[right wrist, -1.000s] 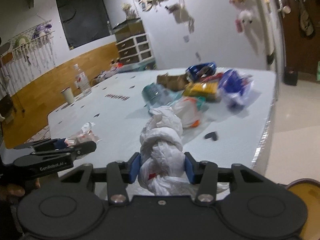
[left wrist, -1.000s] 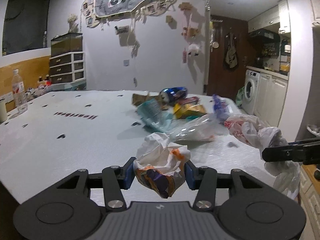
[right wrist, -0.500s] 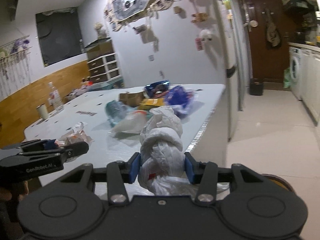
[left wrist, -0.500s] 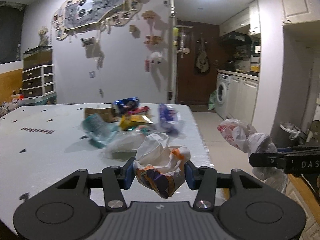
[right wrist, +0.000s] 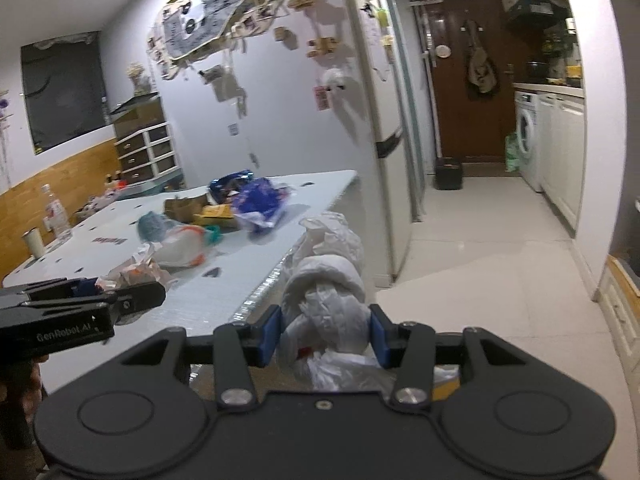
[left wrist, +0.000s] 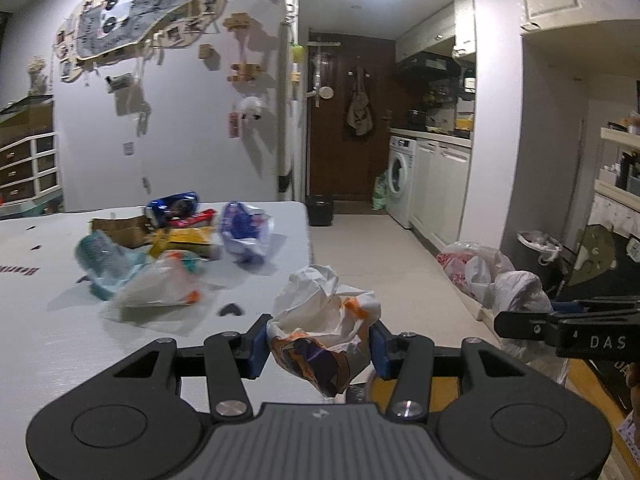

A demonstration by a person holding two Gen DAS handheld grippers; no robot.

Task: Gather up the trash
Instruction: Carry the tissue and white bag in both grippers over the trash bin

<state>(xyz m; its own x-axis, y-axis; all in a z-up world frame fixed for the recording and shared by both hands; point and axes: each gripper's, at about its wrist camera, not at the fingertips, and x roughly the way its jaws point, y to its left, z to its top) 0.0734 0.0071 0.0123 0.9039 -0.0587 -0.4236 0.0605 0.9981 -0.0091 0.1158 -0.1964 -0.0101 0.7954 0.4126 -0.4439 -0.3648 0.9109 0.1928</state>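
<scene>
My left gripper (left wrist: 318,346) is shut on a crumpled white and orange wrapper (left wrist: 324,328), held over the near right corner of the white table (left wrist: 48,352). My right gripper (right wrist: 325,336) is shut on a knotted white plastic bag (right wrist: 328,292), past the table's edge and above the floor. In the left wrist view the right gripper (left wrist: 560,326) shows at the right with the plastic bag (left wrist: 492,276) hanging from it. The left gripper (right wrist: 80,308) appears at the left of the right wrist view. A heap of trash (left wrist: 176,240) lies on the table: a blue bag, a yellow packet, a clear bottle, a cardboard piece.
A tall white fridge (right wrist: 384,120) stands behind the table's far corner. Beyond it runs a tiled floor (right wrist: 480,248) toward a brown door, a small black bin (right wrist: 448,174) and a washing machine (left wrist: 400,184). A lined waste bin (left wrist: 540,246) stands by the right wall. An orange rim (left wrist: 380,388) shows under my left gripper.
Both grippers have swung to the right, away from the table's middle toward its edge and the open floor. Each keeps its hold on its piece of trash.
</scene>
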